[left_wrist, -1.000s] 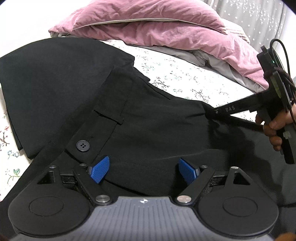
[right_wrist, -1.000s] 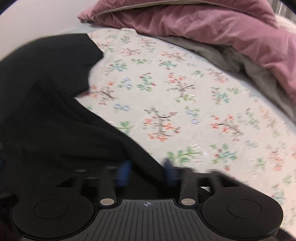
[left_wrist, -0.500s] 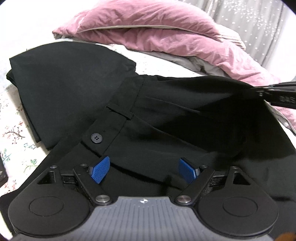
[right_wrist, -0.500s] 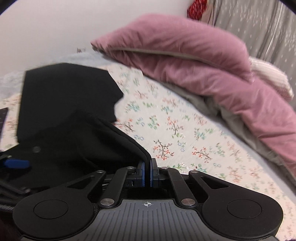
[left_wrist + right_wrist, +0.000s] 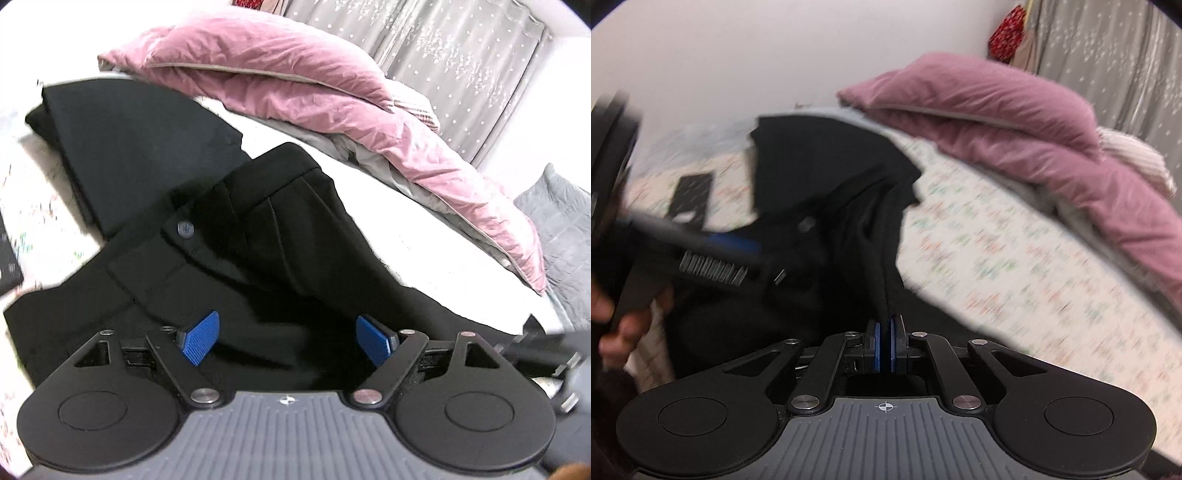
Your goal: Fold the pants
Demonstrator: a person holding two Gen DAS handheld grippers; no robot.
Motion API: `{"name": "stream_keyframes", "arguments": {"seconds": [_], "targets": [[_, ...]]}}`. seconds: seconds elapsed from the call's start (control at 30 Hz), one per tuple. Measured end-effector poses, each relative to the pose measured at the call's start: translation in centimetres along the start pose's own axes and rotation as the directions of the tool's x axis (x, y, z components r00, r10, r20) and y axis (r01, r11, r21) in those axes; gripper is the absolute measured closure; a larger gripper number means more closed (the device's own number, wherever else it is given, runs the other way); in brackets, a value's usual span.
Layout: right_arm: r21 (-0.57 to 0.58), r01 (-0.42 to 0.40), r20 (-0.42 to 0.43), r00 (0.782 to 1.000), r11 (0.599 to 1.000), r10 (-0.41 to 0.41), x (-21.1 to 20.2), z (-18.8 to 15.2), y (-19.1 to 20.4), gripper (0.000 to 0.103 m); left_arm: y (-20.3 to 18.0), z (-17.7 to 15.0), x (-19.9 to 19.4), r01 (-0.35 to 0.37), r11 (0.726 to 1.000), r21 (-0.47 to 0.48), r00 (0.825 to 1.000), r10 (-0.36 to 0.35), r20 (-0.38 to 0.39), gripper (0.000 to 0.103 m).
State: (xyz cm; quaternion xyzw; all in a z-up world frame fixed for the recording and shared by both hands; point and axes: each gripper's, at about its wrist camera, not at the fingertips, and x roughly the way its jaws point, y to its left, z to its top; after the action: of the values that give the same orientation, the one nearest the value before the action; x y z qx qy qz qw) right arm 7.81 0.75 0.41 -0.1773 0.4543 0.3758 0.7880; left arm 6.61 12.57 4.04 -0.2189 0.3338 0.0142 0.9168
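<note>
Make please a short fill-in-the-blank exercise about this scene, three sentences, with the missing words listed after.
1. The right gripper is shut on the fabric of the black ____.
2. The left gripper has its blue pads spread ____ over the pants.
3. Behind the pants lies a rumpled quilt of ____ colour on the floral bedsheet.

Missing words: pants; open; pink

Floral bedsheet [image 5: 1015, 258] motion-blurred
</note>
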Motion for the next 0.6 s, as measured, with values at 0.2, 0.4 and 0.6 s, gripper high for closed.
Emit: {"name": "stream_keyframes", "arguments": {"seconds": [0.2,0.4,0.6], "targets": [[0.000,-0.006,-0.085,0.996,1.000,0.006,3.4,-3.2,3.7,0.098,-0.2,-0.9,0.6,0.021,1.000,-0.013,0.999,-0.021,-0.033,0.015],[0.092,-0.011,-0.107,0.994,0.996,0.021,5.4,-4.2,3.3,0.090,-2.5,-0.3,2.0,0.034,0.999,0.034,0.999,-0.032,-0.038,0.015],[0.229,-0.048,-0.082,0.994,0.972,0.068,2.1,-3.5,-0.2,0.059,-4.3,0.0,3.3,-0.006,0.997,0.079,0.999,0.010,-0.052,0.015]]}}
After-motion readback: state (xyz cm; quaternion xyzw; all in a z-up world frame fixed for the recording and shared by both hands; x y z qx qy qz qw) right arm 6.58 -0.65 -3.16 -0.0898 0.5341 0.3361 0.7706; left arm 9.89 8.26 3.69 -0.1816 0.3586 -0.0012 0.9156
